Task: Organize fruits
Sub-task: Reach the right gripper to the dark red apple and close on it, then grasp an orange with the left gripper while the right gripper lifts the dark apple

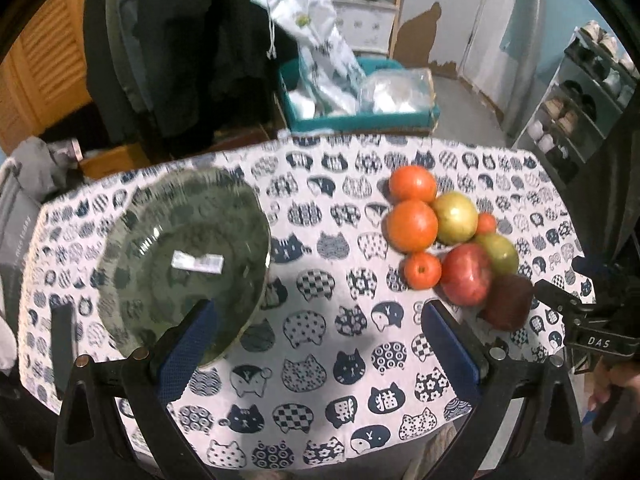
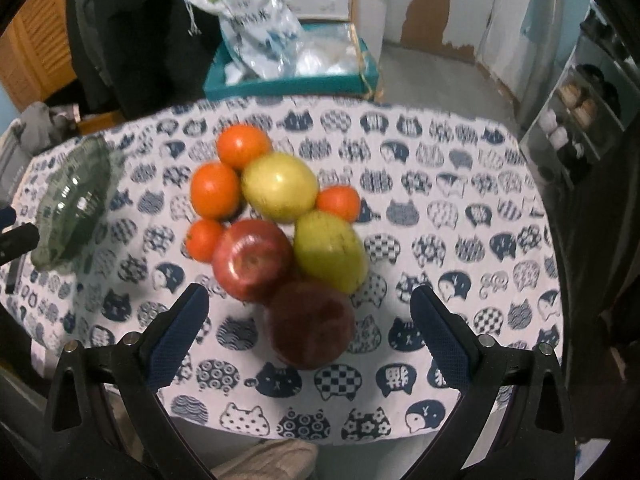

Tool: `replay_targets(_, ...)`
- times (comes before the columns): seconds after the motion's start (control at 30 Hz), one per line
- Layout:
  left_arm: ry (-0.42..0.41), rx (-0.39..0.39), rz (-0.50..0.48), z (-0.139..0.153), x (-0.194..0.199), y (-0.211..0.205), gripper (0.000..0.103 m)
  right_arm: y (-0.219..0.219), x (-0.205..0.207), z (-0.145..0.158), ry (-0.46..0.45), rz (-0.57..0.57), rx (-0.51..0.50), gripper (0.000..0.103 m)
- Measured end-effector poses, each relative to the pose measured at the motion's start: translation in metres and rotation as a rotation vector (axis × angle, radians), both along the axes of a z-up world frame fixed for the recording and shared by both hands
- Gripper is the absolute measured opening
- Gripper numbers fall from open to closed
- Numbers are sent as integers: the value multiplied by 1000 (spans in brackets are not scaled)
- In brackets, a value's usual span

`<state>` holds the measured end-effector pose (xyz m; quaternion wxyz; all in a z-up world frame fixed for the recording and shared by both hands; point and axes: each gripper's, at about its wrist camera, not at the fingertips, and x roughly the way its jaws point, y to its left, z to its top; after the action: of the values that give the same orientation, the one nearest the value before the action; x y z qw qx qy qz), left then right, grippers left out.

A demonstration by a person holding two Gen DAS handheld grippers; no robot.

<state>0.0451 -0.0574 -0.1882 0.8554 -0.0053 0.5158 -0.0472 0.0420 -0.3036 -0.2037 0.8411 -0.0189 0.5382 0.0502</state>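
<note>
A cluster of fruit lies on the cat-print tablecloth [image 2: 460, 208]: several oranges [image 2: 215, 190], two yellow-green fruits [image 2: 279, 186], a red apple [image 2: 252, 260] and a dark brown fruit [image 2: 310, 322]. My right gripper [image 2: 310, 312] stands open just above the table, its fingers either side of the dark brown fruit without touching it. A green glass bowl [image 1: 184, 256] sits at the left. My left gripper [image 1: 320, 332] is open, its left finger over the bowl's near rim, nothing between the fingers. The same fruit [image 1: 466, 274] lies to its right.
A dark flat object [image 1: 64, 344] lies by the table's left edge. Beyond the table's far edge stands a teal box [image 1: 352, 120] with plastic bags. A shoe rack [image 1: 572, 112] is at the right, dark clothing and a wooden door at the back left.
</note>
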Motion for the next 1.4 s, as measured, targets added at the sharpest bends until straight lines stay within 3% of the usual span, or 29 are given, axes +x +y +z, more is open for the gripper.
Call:
replay_targets(0.47, 142, -19, 9, -50, 6, -12, 102, -9, 4, -65, 159, -23, 46, 99)
replay_targets(0.77, 154, -7, 2, -56, 10, -17, 102, -2, 8, -87, 194, -2, 51, 73)
replay_targets(1.0, 159, -17, -2, -57, 15, -21, 102, -7, 3, -81, 163, -12, 40, 72)
replay_targets(1.4, 123, -37, -5, -49, 41, -39, 102, -36, 9, -32, 1, -54, 11, 72)
